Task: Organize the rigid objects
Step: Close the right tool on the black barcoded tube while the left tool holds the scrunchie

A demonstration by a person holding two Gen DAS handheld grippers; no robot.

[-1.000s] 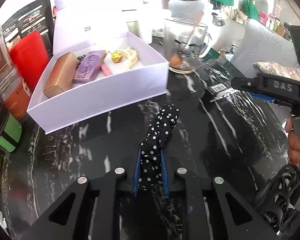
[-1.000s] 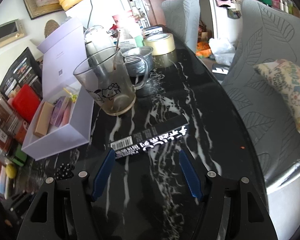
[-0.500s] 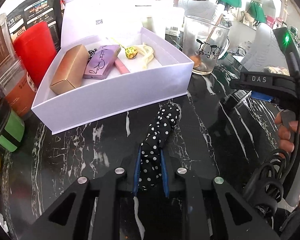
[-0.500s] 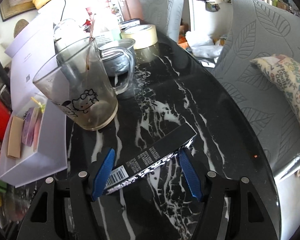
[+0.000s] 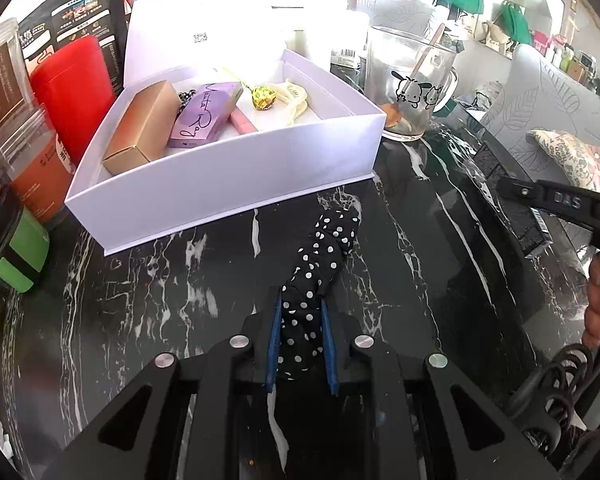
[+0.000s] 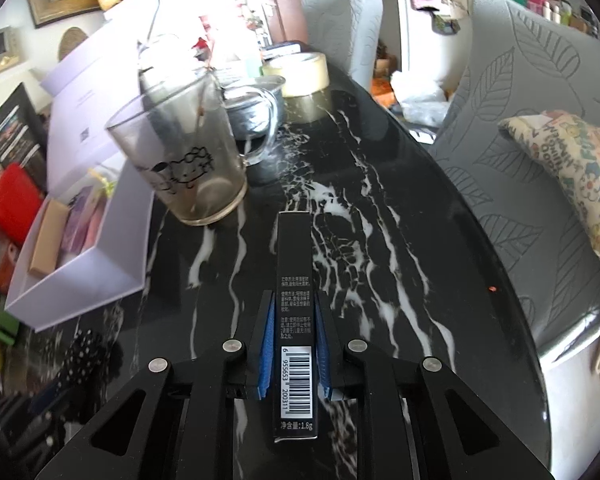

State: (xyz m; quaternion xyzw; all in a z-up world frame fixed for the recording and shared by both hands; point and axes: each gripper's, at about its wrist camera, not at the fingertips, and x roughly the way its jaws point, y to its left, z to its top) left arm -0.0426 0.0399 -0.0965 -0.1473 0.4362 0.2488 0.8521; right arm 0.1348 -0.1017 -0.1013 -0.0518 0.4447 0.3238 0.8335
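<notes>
Both grippers loaded, one white box waiting — the pick-up step looks finished.

The right gripper (image 6: 294,342) has just been closing, and its blue pads now clench the slim black barcoded carton (image 6: 294,304), which lies lengthwise between them over the black marble table (image 6: 379,240). The left gripper (image 5: 300,340) is clamped on a black polka-dot fabric piece (image 5: 319,272) just before the open white box (image 5: 228,188). In that box I count one gold carton (image 5: 140,128), one purple carton (image 5: 204,116), one pink stick (image 5: 244,122), one wrapped lollipop (image 5: 264,98) and one cream hair clip (image 5: 296,100); one glass cartoon mug (image 5: 409,88) stands beside it. Next, I judge, each item must be lifted over the box's near wall and set into free floor space — without knocking the mug.
</notes>
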